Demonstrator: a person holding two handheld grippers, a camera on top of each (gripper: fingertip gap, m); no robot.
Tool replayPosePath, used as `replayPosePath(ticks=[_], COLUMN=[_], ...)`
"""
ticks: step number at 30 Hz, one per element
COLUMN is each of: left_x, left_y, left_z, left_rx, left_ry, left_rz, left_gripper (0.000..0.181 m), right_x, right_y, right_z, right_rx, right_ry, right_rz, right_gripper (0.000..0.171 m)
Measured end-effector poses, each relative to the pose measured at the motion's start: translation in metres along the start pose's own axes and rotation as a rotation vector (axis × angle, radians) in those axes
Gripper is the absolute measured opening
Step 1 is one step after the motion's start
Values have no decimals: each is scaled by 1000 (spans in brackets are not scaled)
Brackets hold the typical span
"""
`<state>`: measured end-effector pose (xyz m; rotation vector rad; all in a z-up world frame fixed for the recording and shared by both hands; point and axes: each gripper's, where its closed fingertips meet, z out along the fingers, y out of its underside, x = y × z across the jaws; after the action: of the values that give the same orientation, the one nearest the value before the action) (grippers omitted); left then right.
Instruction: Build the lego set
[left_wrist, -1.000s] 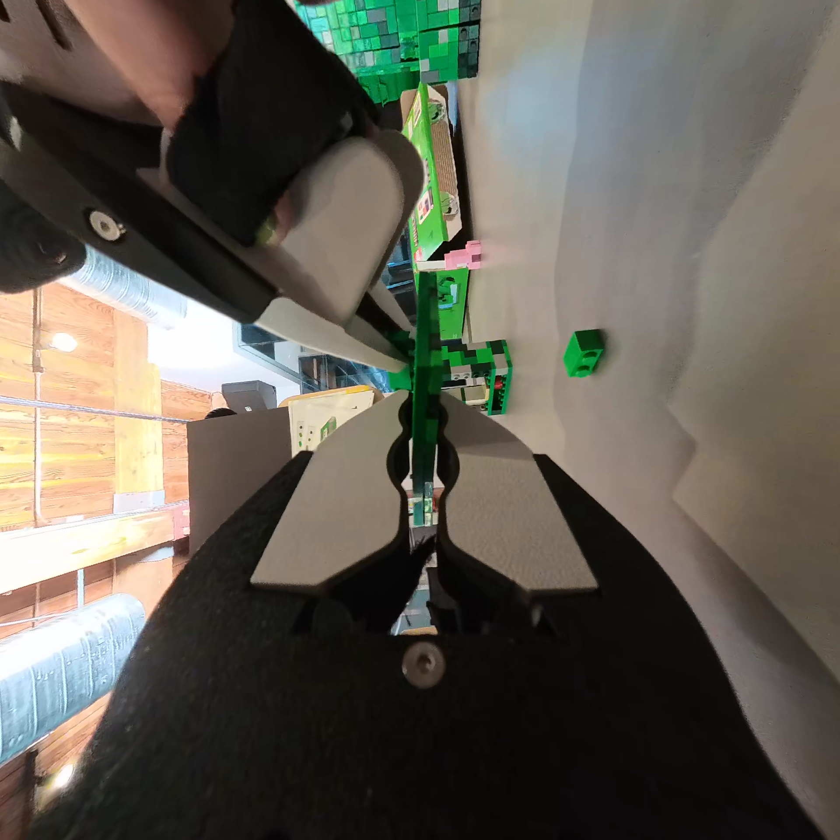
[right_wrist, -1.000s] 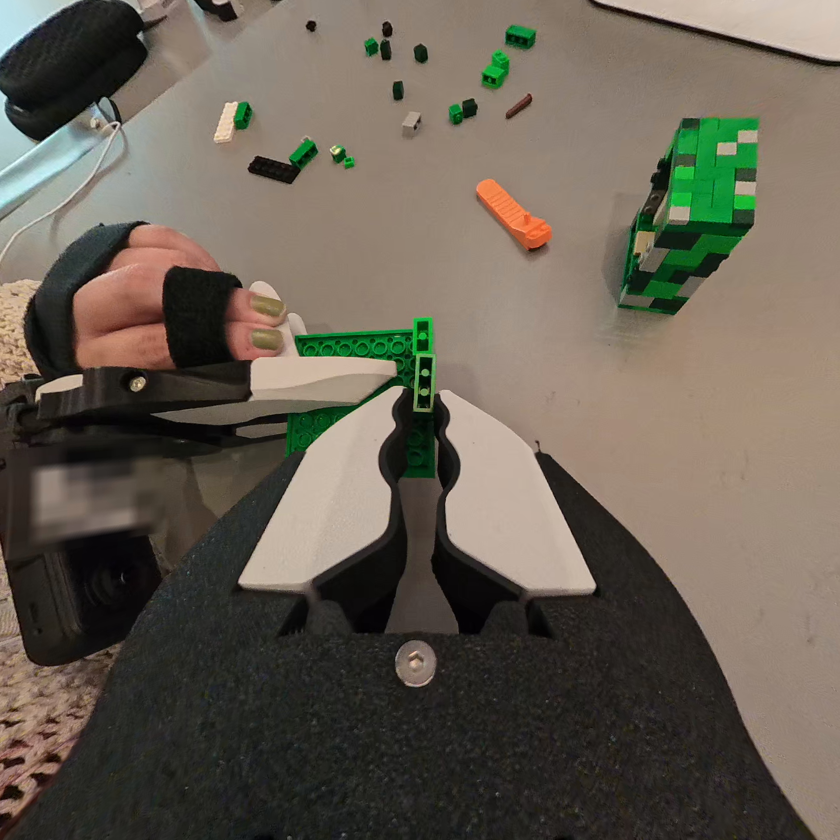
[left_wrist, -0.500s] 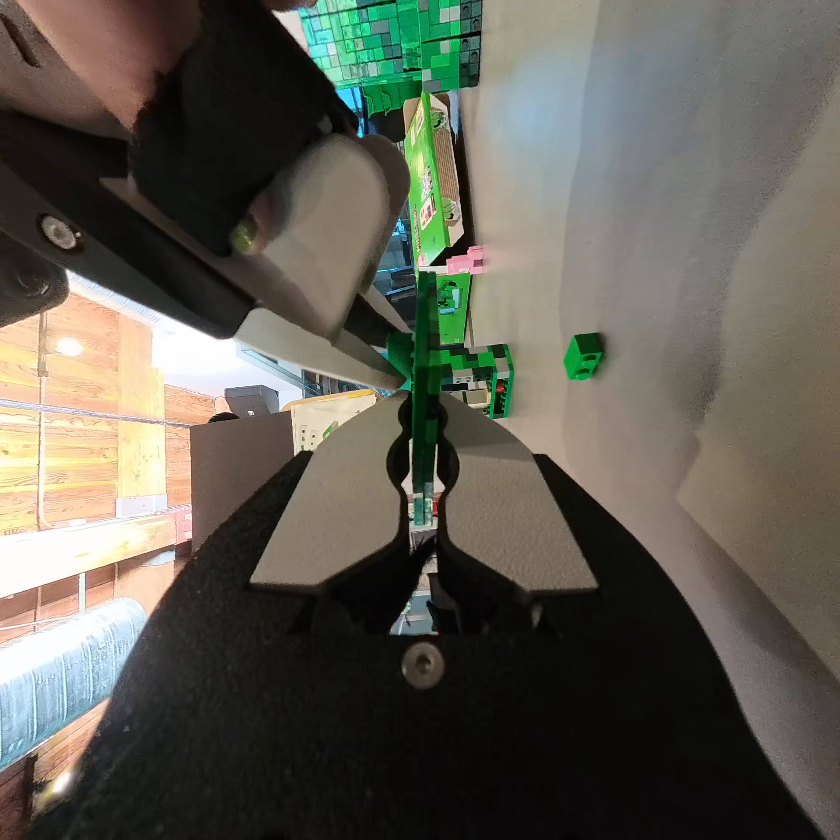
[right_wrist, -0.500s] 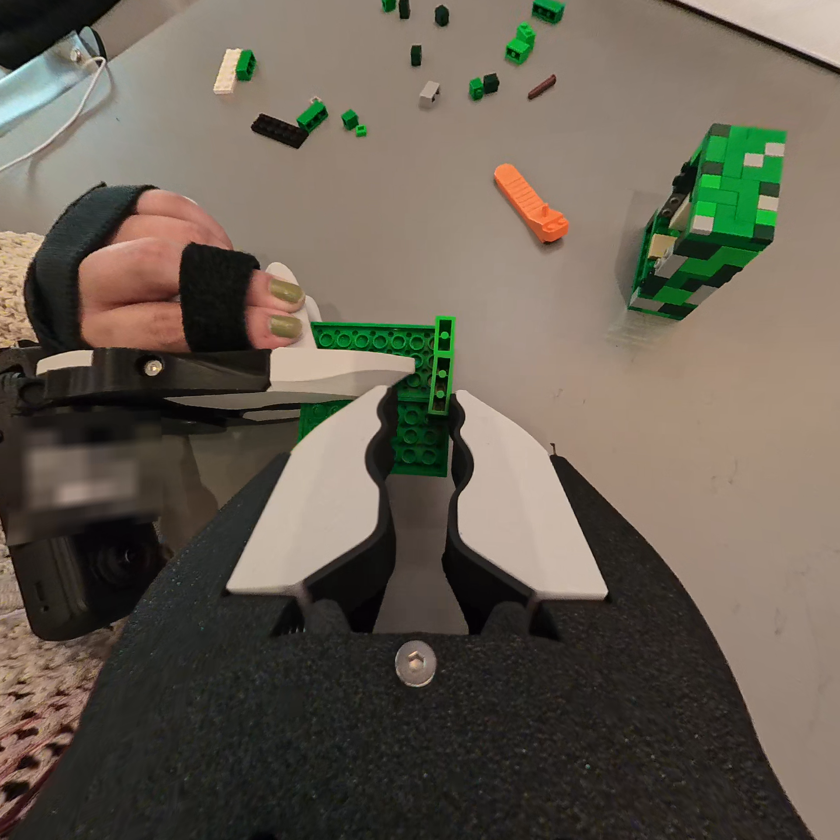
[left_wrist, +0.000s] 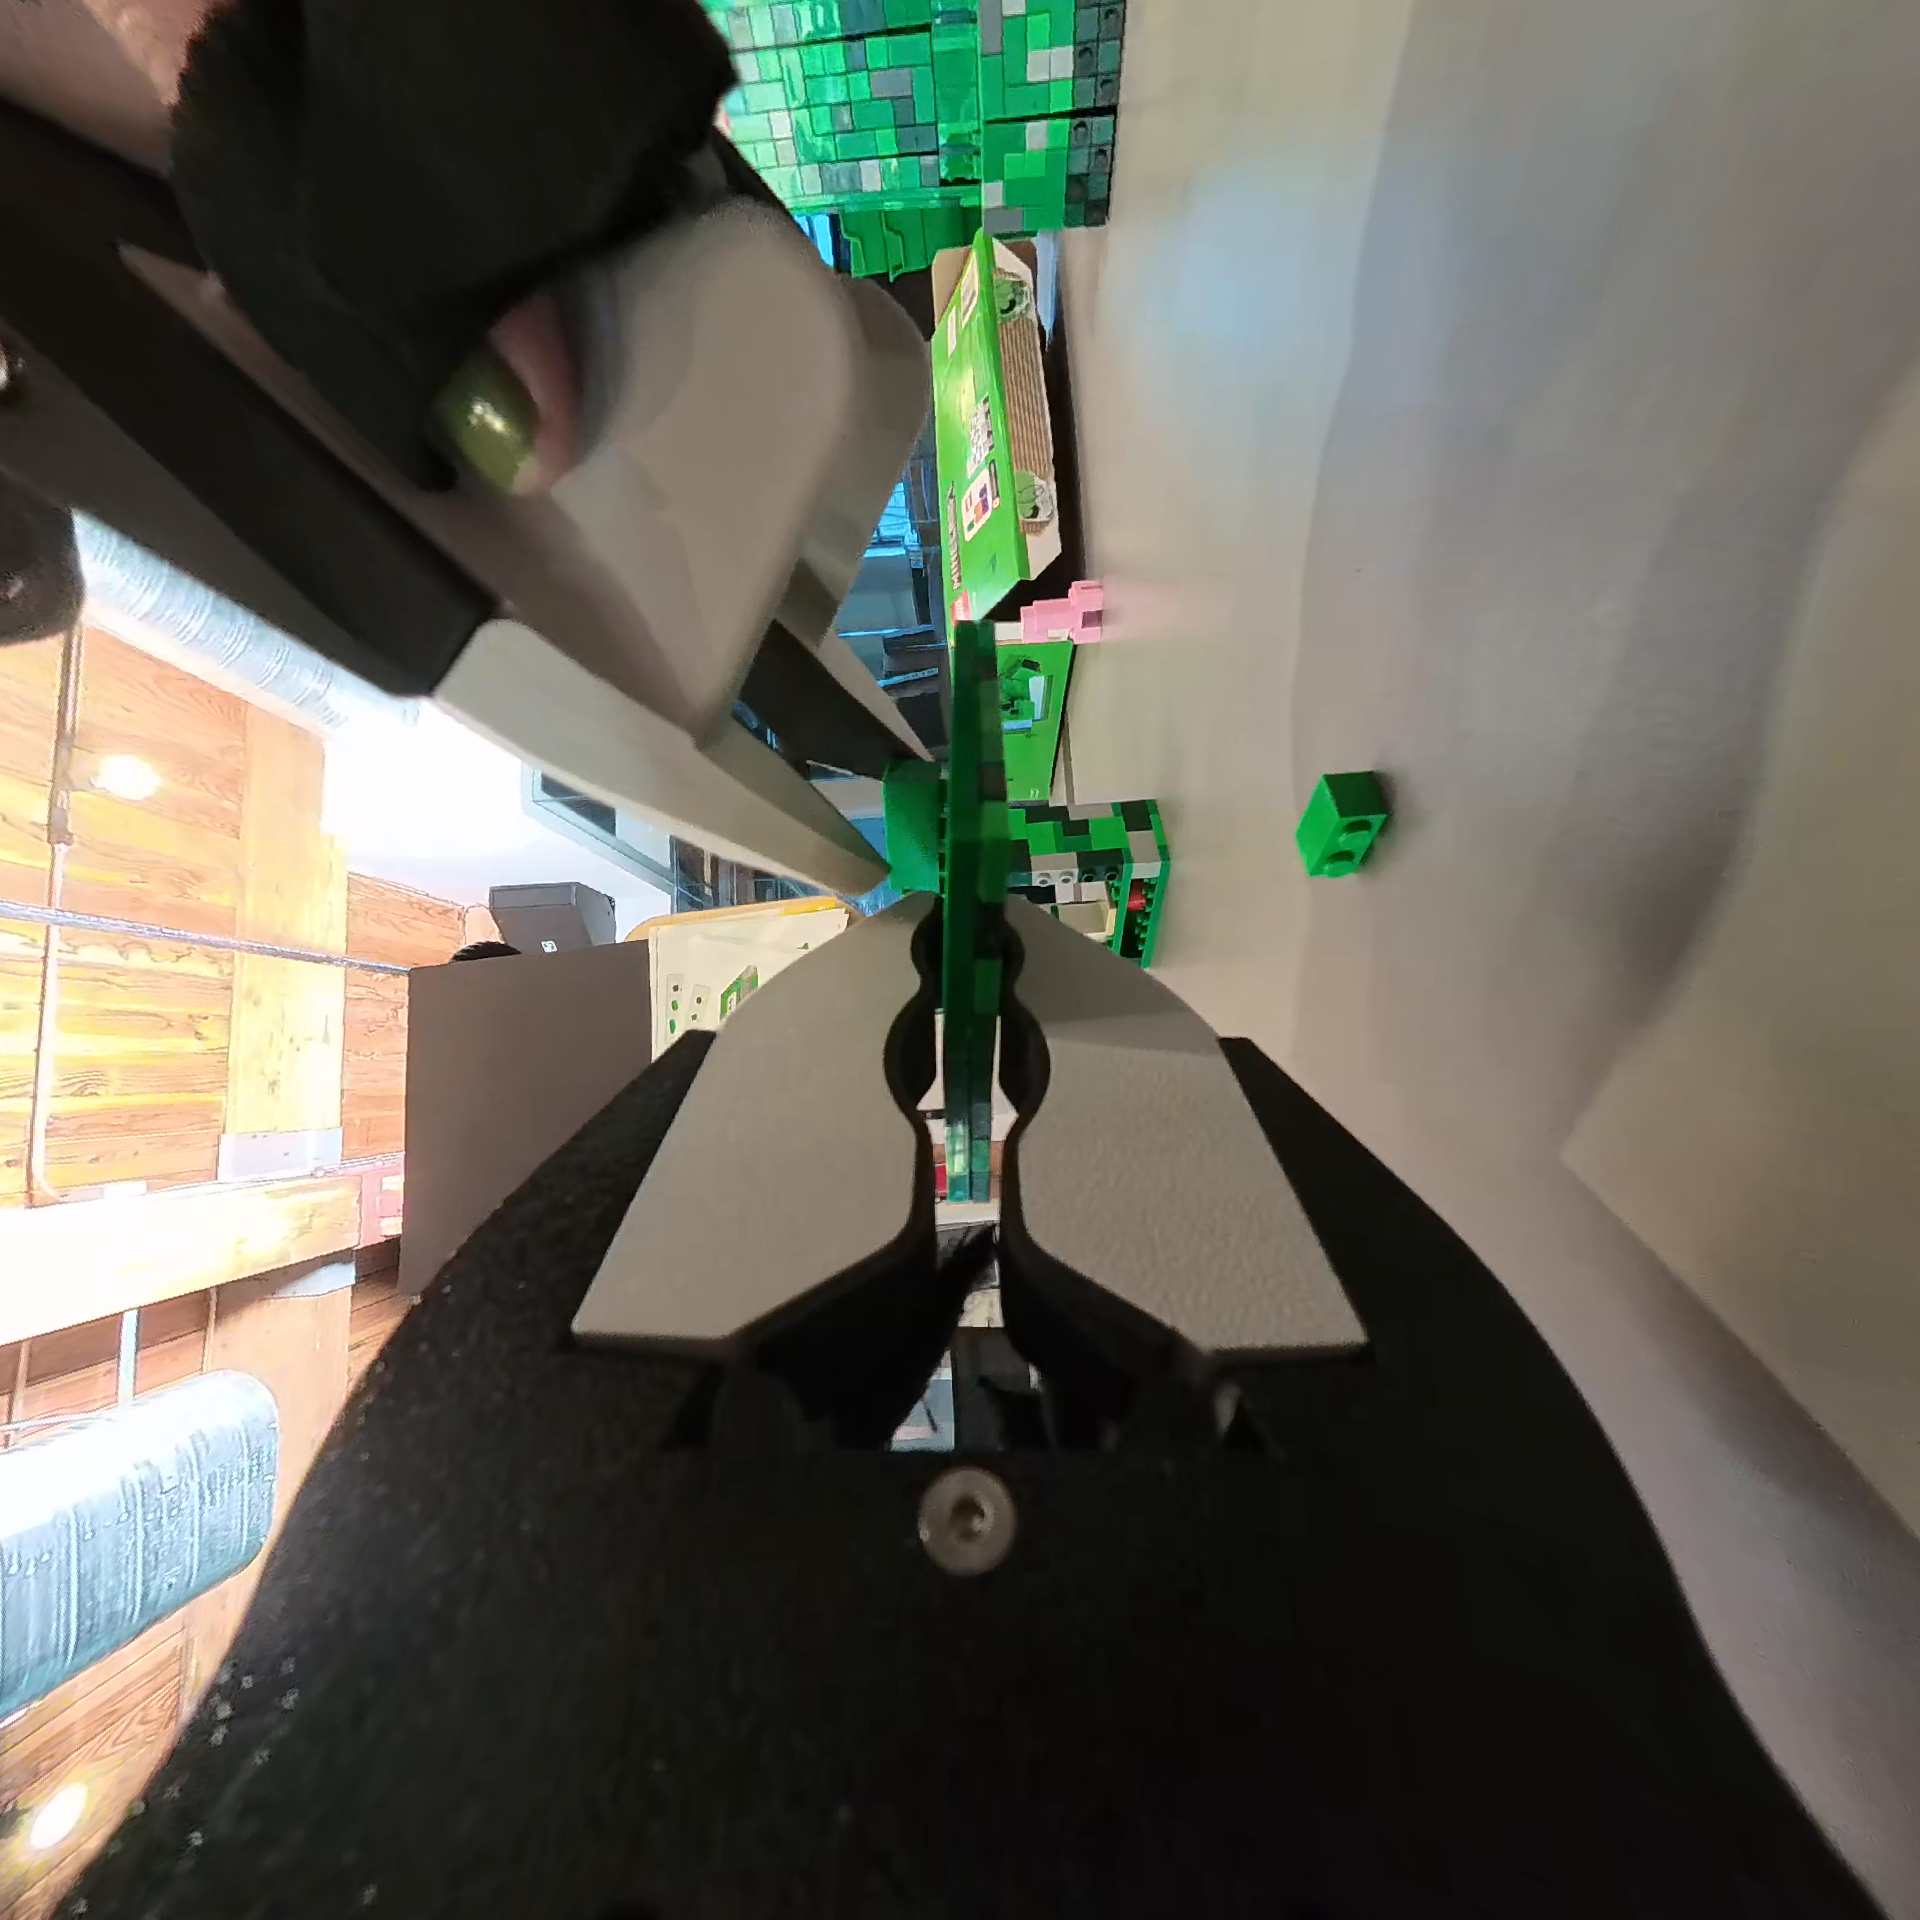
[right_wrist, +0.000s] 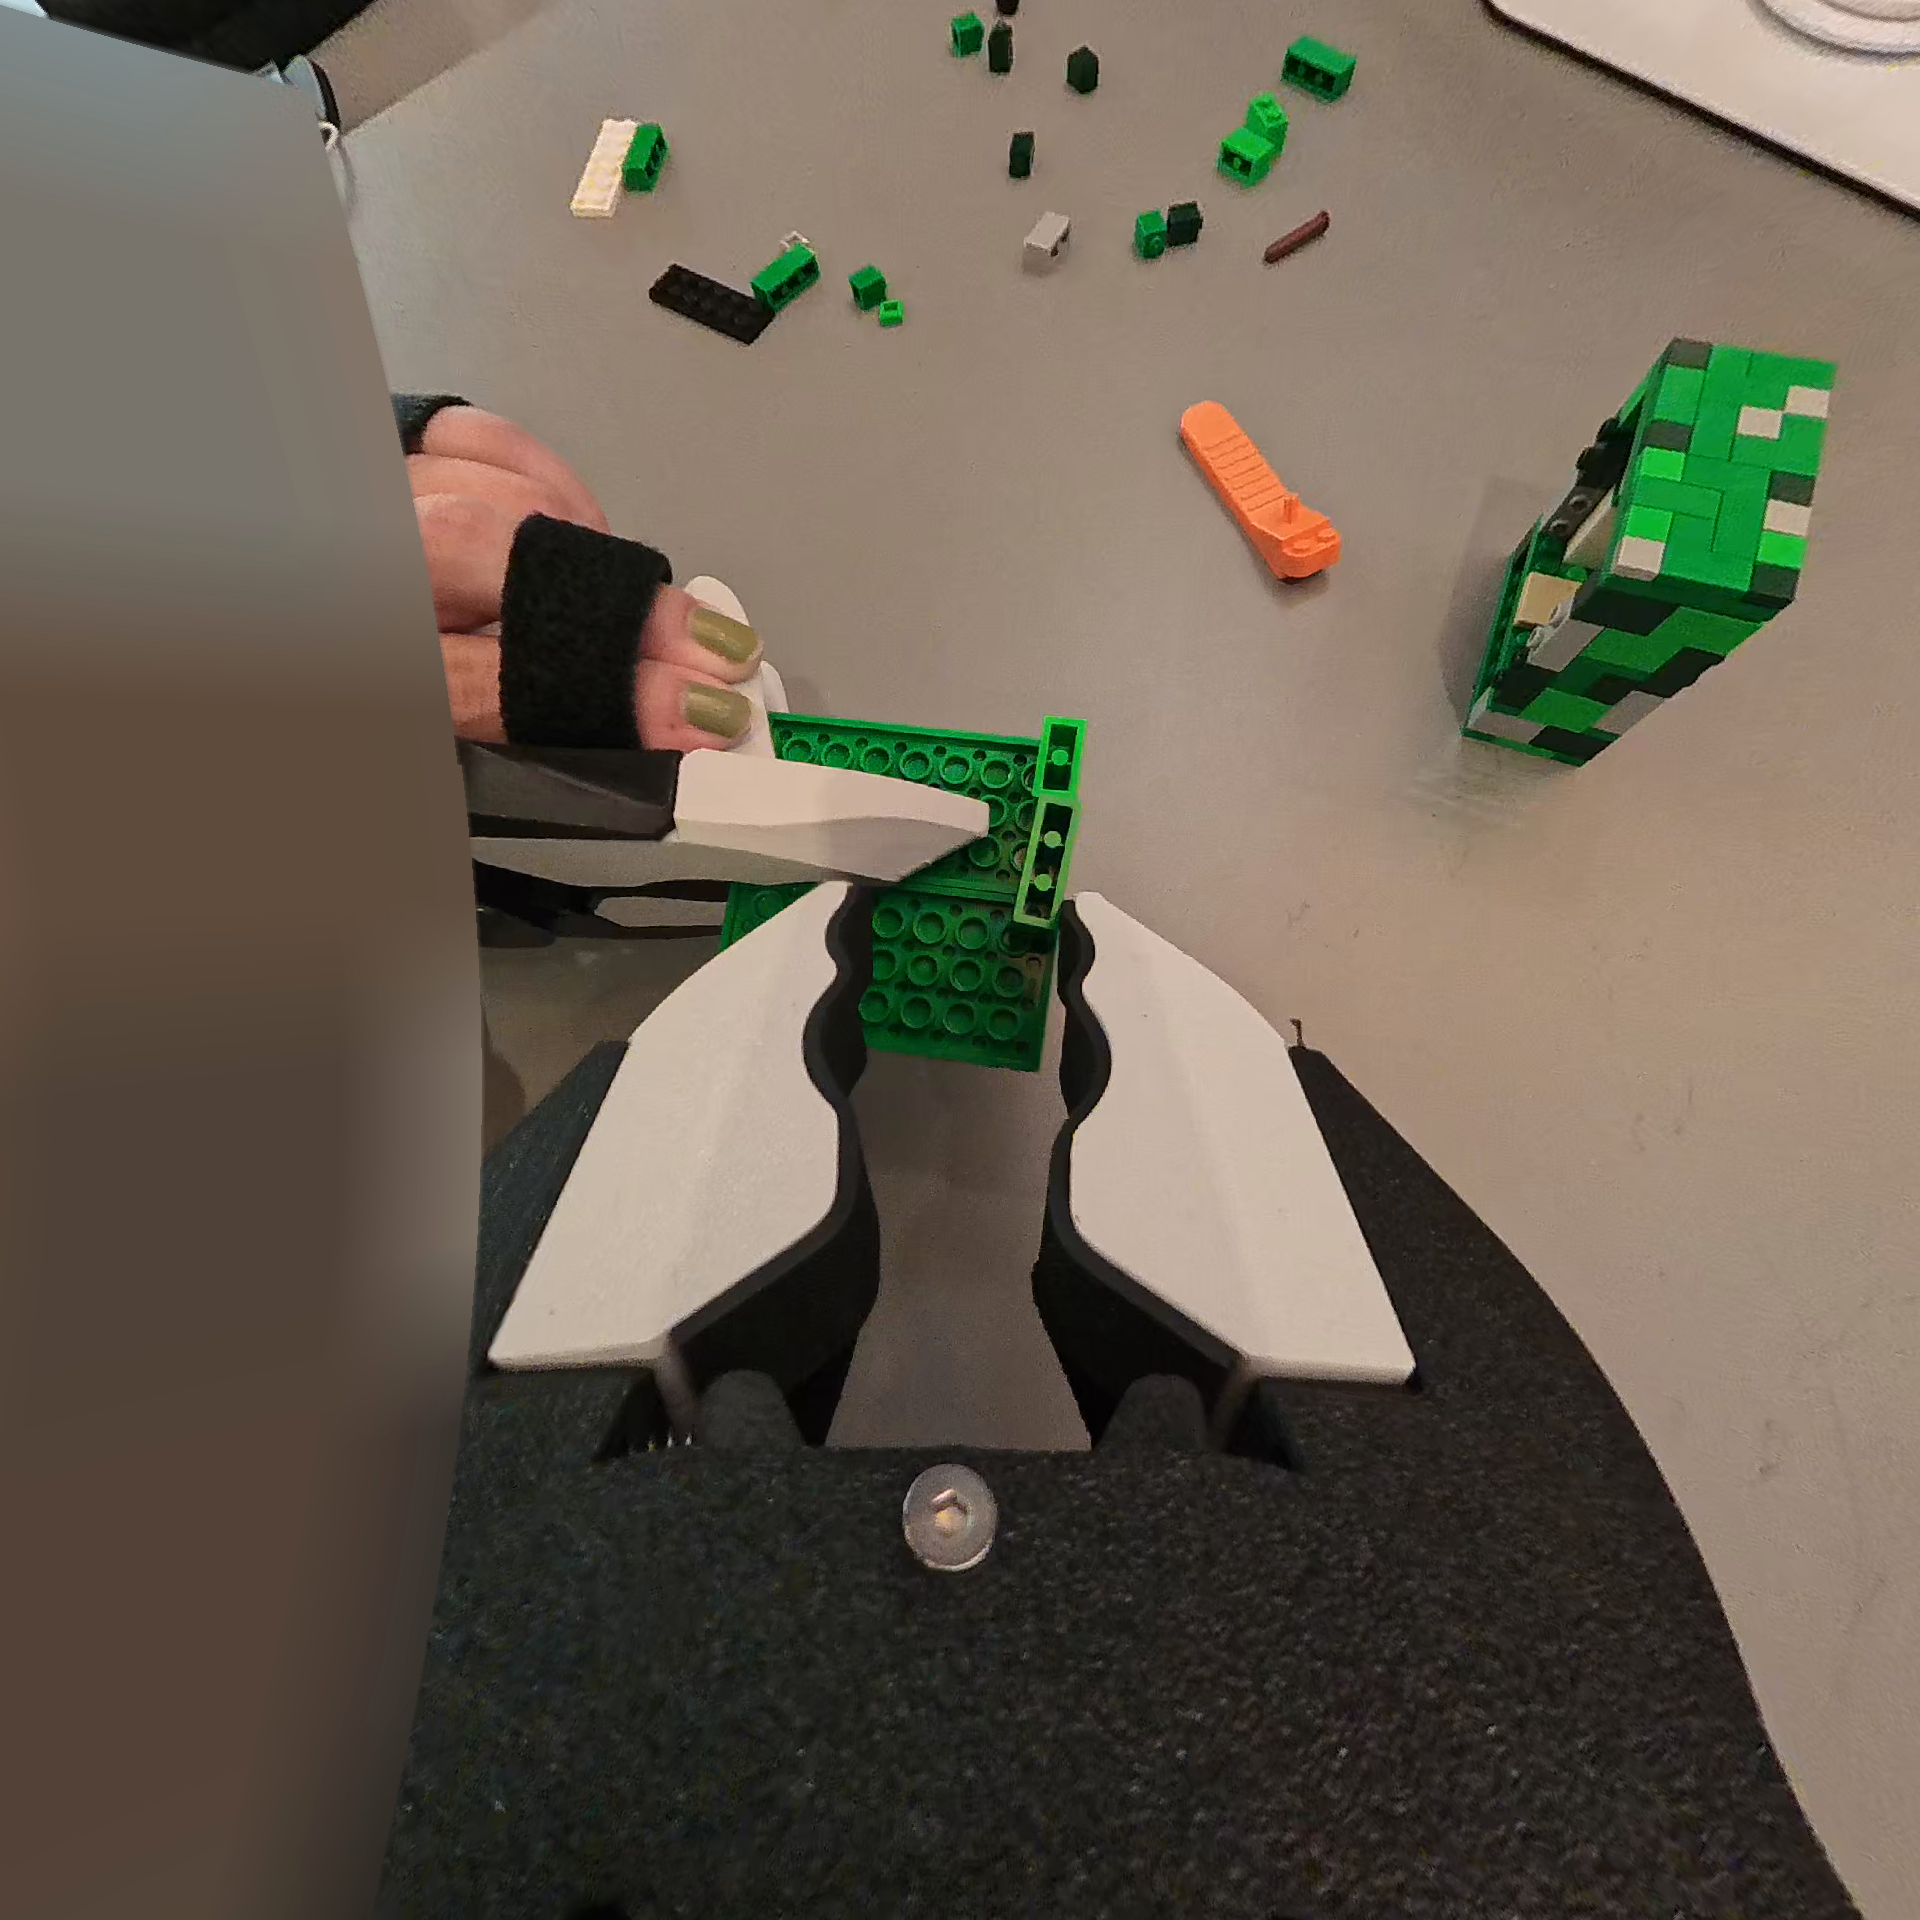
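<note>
Grey tabletop (right_wrist: 1558, 1143) runs under everything, strewn at its far end with loose green, black and white bricks (right_wrist: 790, 275), an orange brick separator (right_wrist: 1257, 488) lying nearer, and a finished green block assembly (right_wrist: 1662, 551) standing off to our right. We hold the green plate (right_wrist: 935, 904) edge-on in our left gripper (left_wrist: 961, 925), whose fingers are clamped on it; in the left wrist view the plate runs straight up between them, with a small green brick (left_wrist: 914, 831) on its side face. In the right wrist view that same gripper reaches in from the left and pinches the plate, underside toward the camera, above the table. A second ago our right gripper (right_wrist: 951, 914) was pinched on the bright green bricks (right_wrist: 1051, 831) along the plate's right edge; half a second ago its fingers had begun to part, and now they stand wide apart, with nothing between them but the view of the plate beyond. The bricks have kept their place on the edge through all three moments, which we take to mean the press is done and the piece is seated. The right gripper's tip (left_wrist: 862, 873) is close beside the small brick in the left wrist view, so we judge the release only just made. With that hand free, the next piece probably comes from the scatter at the far end, or the loose green brick (left_wrist: 1340, 826) on the table, while the left goes on holding the plate.
</note>
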<state>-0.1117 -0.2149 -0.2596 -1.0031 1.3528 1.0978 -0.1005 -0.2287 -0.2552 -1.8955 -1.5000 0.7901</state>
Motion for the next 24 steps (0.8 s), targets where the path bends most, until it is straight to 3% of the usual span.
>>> replayPosePath(ticks=[10,24], left_x=[-2,-3], left_y=[-3,-8], left_z=[-2,-5], left_rx=[17,41], left_ry=[-17,-35], left_rz=[5,41], left_gripper=[5,6], right_x=[-1,7], right_y=[-3,0], right_z=[-3,0], right_rx=[28,-7], right_ry=[-28,31], right_rz=[-13,-48], right_gripper=[34,8])
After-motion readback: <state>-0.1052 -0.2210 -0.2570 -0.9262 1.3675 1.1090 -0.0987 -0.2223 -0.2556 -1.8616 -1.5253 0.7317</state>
